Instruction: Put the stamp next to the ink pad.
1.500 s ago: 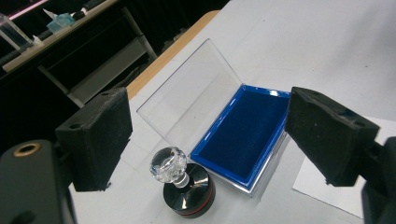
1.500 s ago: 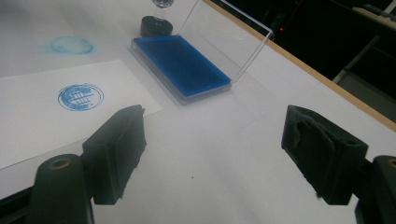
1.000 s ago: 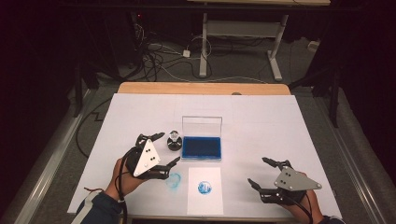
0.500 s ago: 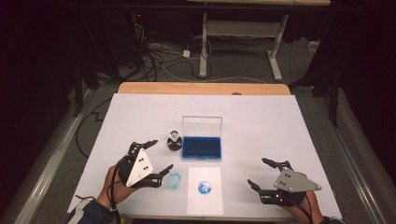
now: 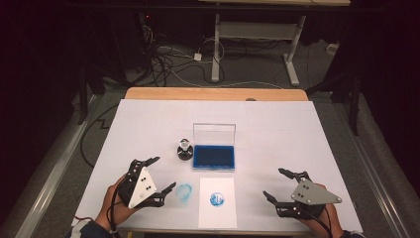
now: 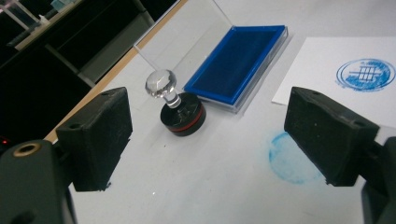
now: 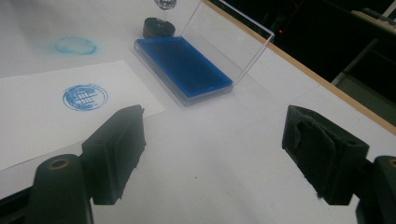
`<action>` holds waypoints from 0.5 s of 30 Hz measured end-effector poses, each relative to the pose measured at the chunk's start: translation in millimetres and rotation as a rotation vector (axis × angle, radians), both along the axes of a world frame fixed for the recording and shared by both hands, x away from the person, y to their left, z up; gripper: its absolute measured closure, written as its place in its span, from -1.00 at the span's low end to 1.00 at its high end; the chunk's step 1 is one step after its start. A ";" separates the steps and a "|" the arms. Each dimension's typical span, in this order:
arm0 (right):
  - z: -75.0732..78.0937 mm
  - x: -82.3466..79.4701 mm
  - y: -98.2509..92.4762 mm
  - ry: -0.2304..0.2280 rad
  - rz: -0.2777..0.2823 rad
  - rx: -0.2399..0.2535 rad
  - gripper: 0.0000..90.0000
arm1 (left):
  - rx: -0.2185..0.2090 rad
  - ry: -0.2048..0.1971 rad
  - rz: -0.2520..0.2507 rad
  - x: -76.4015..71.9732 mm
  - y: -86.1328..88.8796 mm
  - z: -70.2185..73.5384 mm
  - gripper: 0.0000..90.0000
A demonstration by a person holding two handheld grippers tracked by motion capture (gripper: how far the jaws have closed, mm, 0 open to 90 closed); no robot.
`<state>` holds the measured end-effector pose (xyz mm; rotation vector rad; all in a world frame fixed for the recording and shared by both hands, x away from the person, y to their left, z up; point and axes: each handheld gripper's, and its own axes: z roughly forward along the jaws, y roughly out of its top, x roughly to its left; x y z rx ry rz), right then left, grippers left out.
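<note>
A: Our left gripper (image 5: pixel 157 175) hangs low over the white table cover (image 5: pixel 297 129), jaws spread wide with nothing between them. The right gripper (image 5: pixel 280 186) rests near the front edge, jaws spread and empty too.

B: And the stamp (image 5: pixel 184 148)?

A: It stands upright on the cover, beyond our left gripper and apart from it, just beside the open blue ink pad (image 5: pixel 214 157). Nearer us lies the paper sheet (image 5: pixel 217 202) with a round blue print (image 5: pixel 216 199) on it, and a fainter blue ring (image 5: pixel 184 191) sits on the cover itself, close to our left jaws.

B: So what do we judge the step to be?

A: Likely reaching for the stamp. We'd bring the left jaws in level, straddle the black base or the neck under the clear knob, and close squarely so it doesn't tip toward the pad's raised lid.

B: What do the gripper views add?

A: The left gripper view shows the stamp's (image 6: pixel 180 112) faceted clear knob and a red band round the base, lost from above. The right gripper view shows the print's (image 7: pixel 85 96) inner pattern and how steeply the clear lid (image 7: pixel 233 39) stands.
</note>
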<state>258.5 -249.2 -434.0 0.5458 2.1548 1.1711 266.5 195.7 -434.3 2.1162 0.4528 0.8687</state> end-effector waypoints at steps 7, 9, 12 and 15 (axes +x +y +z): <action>0.5 -0.7 -0.5 -0.008 -0.001 0.005 -0.54 | -0.007 0.007 0.017 -4.3 12.7 -8.7 -0.68; 0.9 -0.9 -1.2 -0.012 -0.004 0.007 -0.54 | -0.012 0.019 0.019 -4.6 16.9 -11.6 -0.68; 1.4 -1.5 -2.3 -0.016 -0.010 0.014 -0.55 | -0.017 0.031 0.029 -5.5 22.6 -17.1 -0.68; 1.0 -2.0 -3.0 -0.022 -0.012 0.016 -0.56 | -0.017 0.041 0.042 -6.8 28.0 -22.8 -0.68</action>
